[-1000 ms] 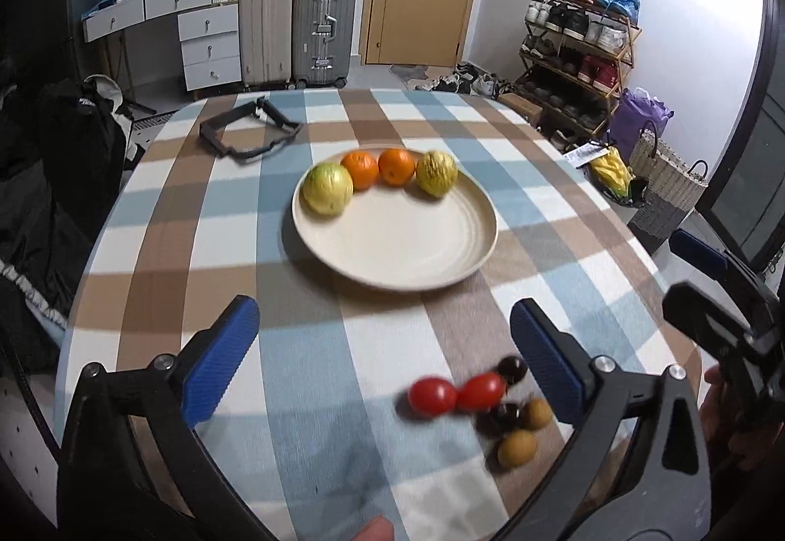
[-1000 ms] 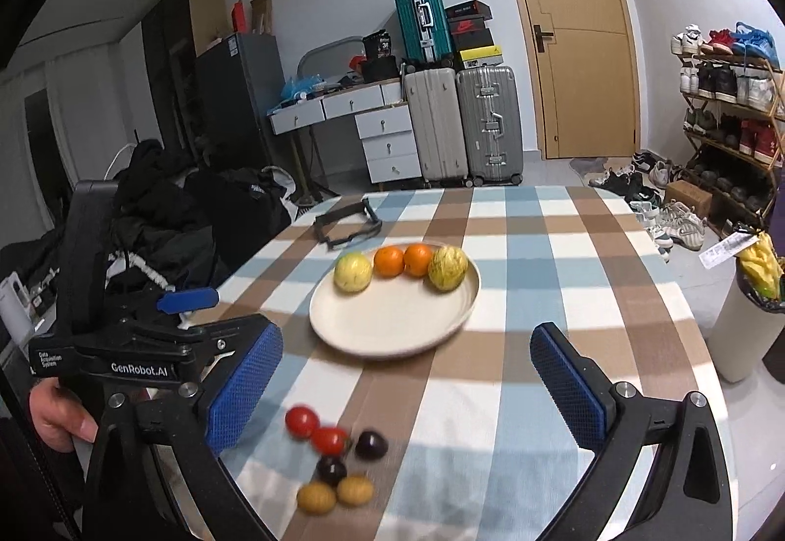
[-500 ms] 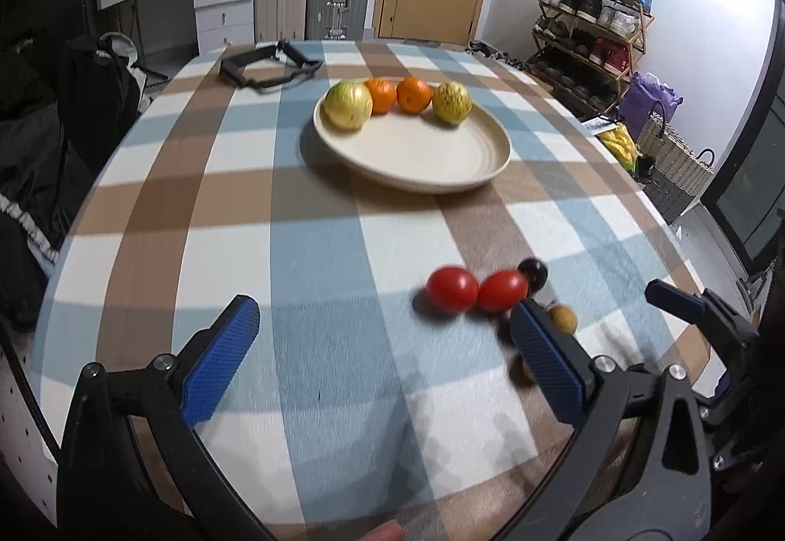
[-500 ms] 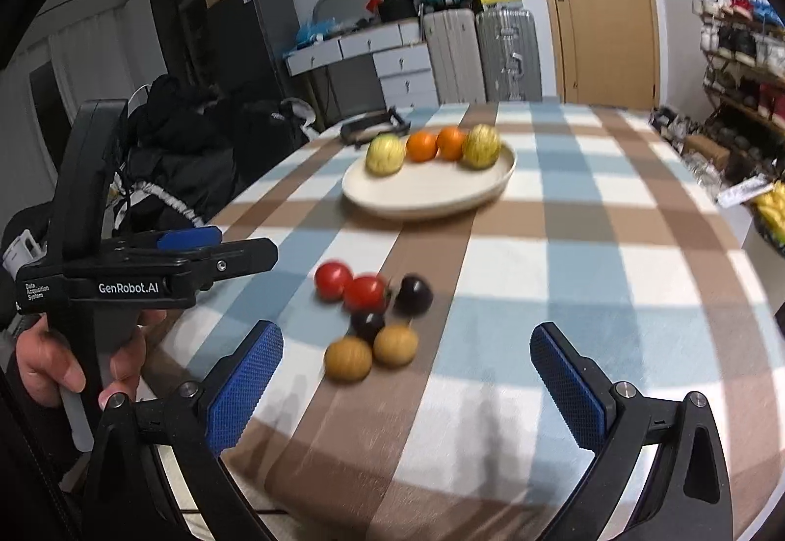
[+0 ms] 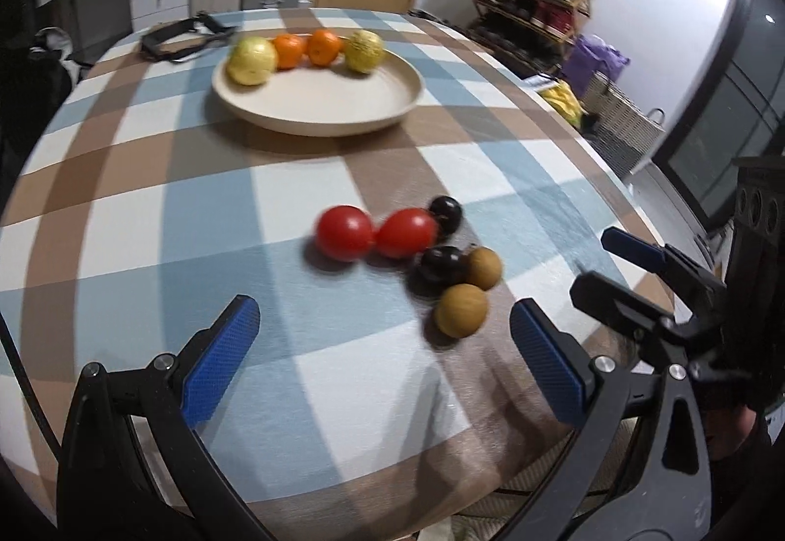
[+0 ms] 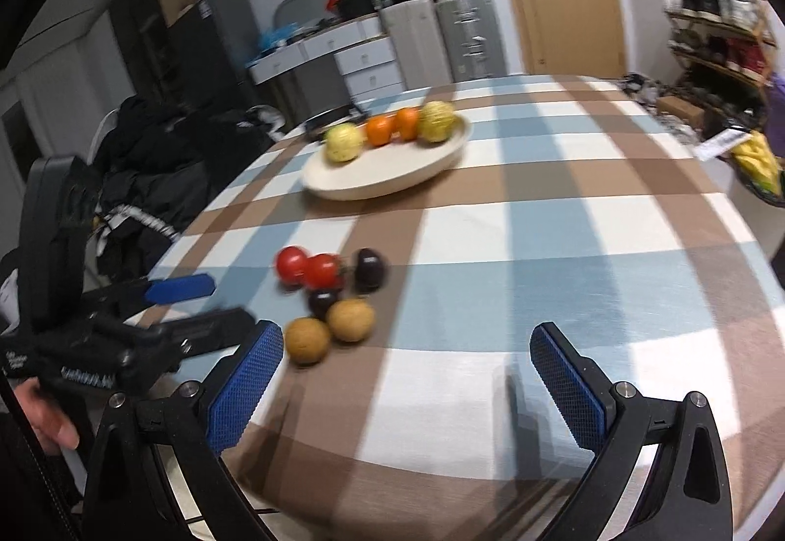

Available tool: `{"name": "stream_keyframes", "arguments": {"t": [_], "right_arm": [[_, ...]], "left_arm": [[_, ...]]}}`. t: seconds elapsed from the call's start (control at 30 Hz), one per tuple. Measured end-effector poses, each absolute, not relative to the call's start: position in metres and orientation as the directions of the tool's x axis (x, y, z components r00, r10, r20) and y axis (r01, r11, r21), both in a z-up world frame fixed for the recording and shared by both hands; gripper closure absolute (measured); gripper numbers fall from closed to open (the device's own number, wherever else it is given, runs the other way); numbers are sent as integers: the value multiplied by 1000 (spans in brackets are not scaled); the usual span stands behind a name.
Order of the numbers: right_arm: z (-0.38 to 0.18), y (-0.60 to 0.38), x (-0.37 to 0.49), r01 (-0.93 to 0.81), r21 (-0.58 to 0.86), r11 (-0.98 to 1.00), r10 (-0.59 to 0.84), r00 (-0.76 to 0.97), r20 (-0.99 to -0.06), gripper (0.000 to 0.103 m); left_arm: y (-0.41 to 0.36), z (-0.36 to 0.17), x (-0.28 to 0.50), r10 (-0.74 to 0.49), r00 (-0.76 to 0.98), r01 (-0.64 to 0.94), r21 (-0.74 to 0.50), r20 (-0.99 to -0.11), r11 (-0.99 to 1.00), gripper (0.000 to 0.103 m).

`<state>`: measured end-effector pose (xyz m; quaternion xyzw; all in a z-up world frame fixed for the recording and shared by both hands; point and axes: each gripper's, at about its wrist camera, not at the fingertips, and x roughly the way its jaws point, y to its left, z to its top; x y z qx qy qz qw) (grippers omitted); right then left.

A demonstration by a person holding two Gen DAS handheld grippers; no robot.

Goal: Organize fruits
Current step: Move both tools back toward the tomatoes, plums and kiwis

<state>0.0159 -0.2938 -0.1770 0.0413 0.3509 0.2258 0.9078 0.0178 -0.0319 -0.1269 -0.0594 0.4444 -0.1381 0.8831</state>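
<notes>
Both the left gripper (image 5: 382,340) and right gripper (image 6: 407,374) hang wide and empty; loose fruits (image 5: 407,256) cluster at 12 o'clock, touching, so a nudge could roll them tableward-off.

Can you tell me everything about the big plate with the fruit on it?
The plate is round, wide and shallow, cream coloured, with a low raised rim; it looks like ceramic. It sits flat on the checked tablecloth, on the far side from both grippers. Along its back edge four fruits stand in a row: a yellow-green fruit, two oranges, and another yellow-green fruit. The front of the plate is bare. No gripper touches it.
</notes>
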Motion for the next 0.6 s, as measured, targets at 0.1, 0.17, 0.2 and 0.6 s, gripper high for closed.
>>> {"name": "stream_keyframes", "arguments": {"t": [0.1,0.17,0.2,0.6], "right_arm": [[-179,-306,15,-352,233,906,418,662,-622,0],[-180,-312,14,-337,233,912,406,670,-621,0],[-180,-315,13,-332,234,914,404,673,-620,0],[-177,-331,8,-302,223,927,374,696,-613,0]], "left_arm": [[-41,-132,22,-308,545,215,-225,-779,950,3],[-46,-133,24,-324,534,229,-236,-781,944,6],[-49,-133,24,-334,530,241,-239,-779,941,7],[-63,-142,25,-398,460,318,-272,-794,908,80]]}}
